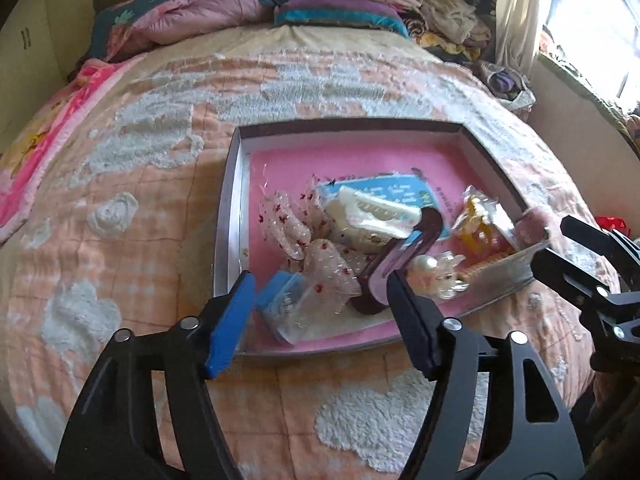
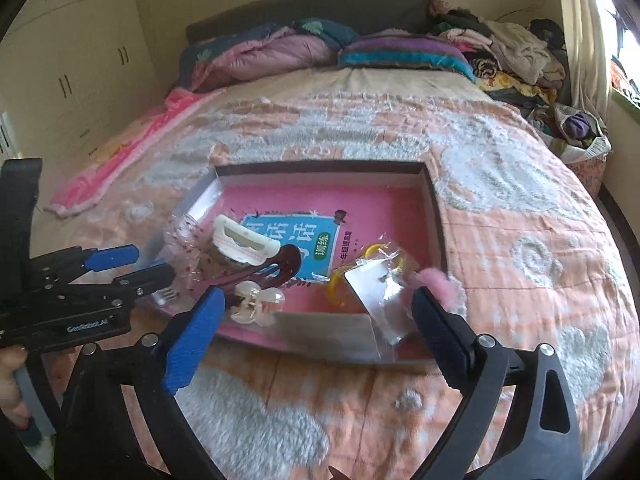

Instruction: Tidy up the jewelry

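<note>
A shallow box (image 1: 228,216) (image 2: 434,216) with a pink floor lies on the bed. In it are a cream hair claw (image 1: 376,210) (image 2: 244,246), a dark maroon clip (image 1: 400,256) (image 2: 280,266), a pearl clip (image 1: 438,270) (image 2: 256,302), dotted clear bags (image 1: 288,220), a small bag with a blue card (image 1: 286,304), a bagged yellow piece (image 1: 480,224) (image 2: 372,280) and a pink fluffy item (image 2: 434,280). My left gripper (image 1: 320,300) (image 2: 132,266) is open over the box's near left corner. My right gripper (image 2: 316,320) (image 1: 556,240) is open at the near right edge.
A blue printed card (image 2: 296,240) lies on the box floor. The bed has a peach quilt (image 1: 160,184) with white fluffy patches. Folded blankets and pillows (image 2: 280,52) lie at the headboard, a pile of clothes (image 2: 516,60) at the far right. White wardrobes (image 2: 72,60) stand at left.
</note>
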Action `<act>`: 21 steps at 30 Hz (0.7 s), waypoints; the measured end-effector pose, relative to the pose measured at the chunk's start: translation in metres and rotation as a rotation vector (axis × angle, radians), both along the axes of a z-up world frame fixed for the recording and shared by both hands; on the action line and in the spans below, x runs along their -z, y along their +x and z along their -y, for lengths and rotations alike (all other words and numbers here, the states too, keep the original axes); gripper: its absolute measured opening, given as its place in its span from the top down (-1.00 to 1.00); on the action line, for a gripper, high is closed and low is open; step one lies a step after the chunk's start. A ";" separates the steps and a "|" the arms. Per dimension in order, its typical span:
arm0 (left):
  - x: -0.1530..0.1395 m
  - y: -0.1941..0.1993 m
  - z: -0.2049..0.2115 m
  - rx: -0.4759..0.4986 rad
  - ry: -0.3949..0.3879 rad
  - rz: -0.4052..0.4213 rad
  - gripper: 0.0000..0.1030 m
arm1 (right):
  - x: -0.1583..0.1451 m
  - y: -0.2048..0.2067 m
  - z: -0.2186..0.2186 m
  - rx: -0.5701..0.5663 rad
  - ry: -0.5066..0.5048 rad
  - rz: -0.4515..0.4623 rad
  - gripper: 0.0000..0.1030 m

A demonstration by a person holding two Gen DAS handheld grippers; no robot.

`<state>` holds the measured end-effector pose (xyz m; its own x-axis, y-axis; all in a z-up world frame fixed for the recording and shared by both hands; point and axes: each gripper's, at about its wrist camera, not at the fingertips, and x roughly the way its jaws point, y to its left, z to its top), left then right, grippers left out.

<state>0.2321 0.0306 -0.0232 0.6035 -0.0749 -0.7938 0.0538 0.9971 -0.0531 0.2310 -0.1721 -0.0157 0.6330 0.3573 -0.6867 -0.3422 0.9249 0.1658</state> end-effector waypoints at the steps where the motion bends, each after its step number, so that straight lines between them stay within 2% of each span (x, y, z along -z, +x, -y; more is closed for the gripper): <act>1: -0.006 -0.005 0.002 0.000 0.001 0.010 -0.33 | -0.006 -0.008 0.004 0.000 0.002 0.016 -0.84; 2: -0.012 -0.011 0.003 0.002 -0.003 0.022 -0.38 | -0.010 -0.014 0.007 0.007 0.004 0.028 -0.85; 4: -0.022 -0.019 0.005 -0.006 -0.004 0.043 -0.64 | -0.021 -0.029 0.017 0.019 0.030 0.054 -0.89; 7: -0.039 -0.042 0.008 -0.021 -0.015 0.074 -0.81 | -0.034 -0.052 0.029 0.031 0.062 0.082 -0.92; 12: -0.051 -0.081 0.016 -0.031 -0.011 0.108 -0.82 | -0.048 -0.089 0.046 0.030 0.071 0.121 -0.92; 17: -0.037 -0.116 0.020 -0.050 -0.030 0.099 -0.82 | -0.047 -0.123 0.057 0.034 0.076 0.121 -0.92; 21: -0.029 -0.142 0.025 -0.070 -0.048 0.111 -0.82 | -0.040 -0.144 0.055 0.025 0.043 0.119 -0.92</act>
